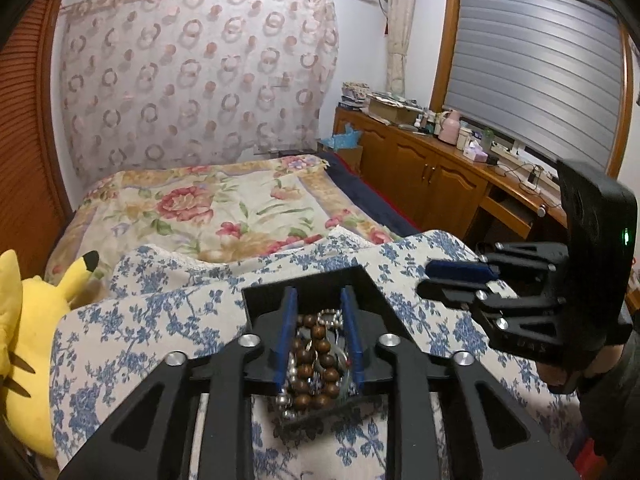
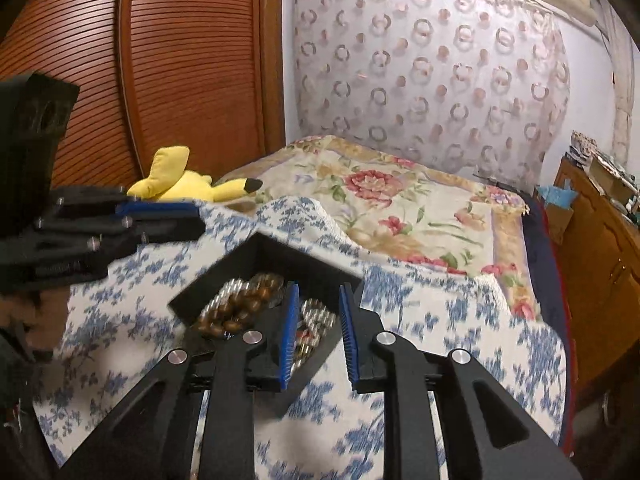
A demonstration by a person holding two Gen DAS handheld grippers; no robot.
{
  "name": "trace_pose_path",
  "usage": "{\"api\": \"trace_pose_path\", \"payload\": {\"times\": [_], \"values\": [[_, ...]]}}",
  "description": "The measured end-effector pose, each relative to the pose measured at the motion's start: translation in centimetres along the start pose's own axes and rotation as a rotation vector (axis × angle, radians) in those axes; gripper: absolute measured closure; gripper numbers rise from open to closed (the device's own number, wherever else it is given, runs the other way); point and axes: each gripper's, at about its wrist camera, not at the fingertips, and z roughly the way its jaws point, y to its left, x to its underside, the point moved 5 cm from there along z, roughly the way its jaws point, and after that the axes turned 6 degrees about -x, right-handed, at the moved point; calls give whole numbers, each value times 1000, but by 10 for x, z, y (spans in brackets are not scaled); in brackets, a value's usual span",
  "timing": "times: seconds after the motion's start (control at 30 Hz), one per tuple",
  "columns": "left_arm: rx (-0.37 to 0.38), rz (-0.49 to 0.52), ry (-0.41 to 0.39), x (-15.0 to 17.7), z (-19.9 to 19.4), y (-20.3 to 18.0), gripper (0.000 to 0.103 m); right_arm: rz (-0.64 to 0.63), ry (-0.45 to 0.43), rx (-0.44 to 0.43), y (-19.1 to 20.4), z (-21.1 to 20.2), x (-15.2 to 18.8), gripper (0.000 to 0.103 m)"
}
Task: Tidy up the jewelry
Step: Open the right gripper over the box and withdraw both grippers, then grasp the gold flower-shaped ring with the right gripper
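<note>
A black tray [image 1: 372, 280] [image 2: 288, 254] lies on a blue-flowered cloth [image 1: 140, 340] [image 2: 460, 320]. In it lie a brown wooden bead bracelet [image 1: 312, 360] [image 2: 248, 304] and silver bead chains [image 1: 332, 316] [image 2: 316, 316]. My left gripper [image 1: 318, 296] hangs over the tray, its blue pads a little apart, and the wooden beads show in the gap below. My right gripper [image 2: 319, 292] hovers over the tray's right part with its pads apart and silver beads under the gap. Each gripper shows side-on in the other's view: the right gripper [image 1: 432, 280], the left gripper [image 2: 192, 220].
A yellow plush toy [image 1: 36, 320] [image 2: 176, 180] lies left of the cloth. Behind is a bed with a rose-patterned cover [image 1: 224, 204] [image 2: 400, 200]. A wooden cabinet [image 1: 420, 176] with clutter runs along the right, and a slatted wooden wardrobe [image 2: 180, 80] stands at the left.
</note>
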Motion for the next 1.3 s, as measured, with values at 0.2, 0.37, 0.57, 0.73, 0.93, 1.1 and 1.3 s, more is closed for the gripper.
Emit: {"api": "trace_pose_path", "payload": {"times": [0.2, 0.37, 0.57, 0.73, 0.93, 1.1, 1.3], "values": [[-10, 8, 34, 34, -12, -1, 62, 18, 51, -31, 25, -10, 50, 80], [-27, 37, 94, 69, -13, -1, 45, 16, 103, -60, 53, -10, 84, 80], [-39, 31, 139, 97, -16, 4, 26, -2, 147, -88, 79, -10, 108, 77], [-52, 36, 173, 115, -14, 5, 18, -4, 177, -110, 91, -9, 121, 70], [-67, 51, 210, 131, -9, 4, 14, -11, 211, -116, 95, -4, 132, 70], [-72, 60, 237, 137, -4, 2, 14, -44, 219, -107, 97, -1, 133, 70], [-60, 61, 257, 140, 0, -4, 14, -70, 221, -97, 92, -2, 133, 86]]}}
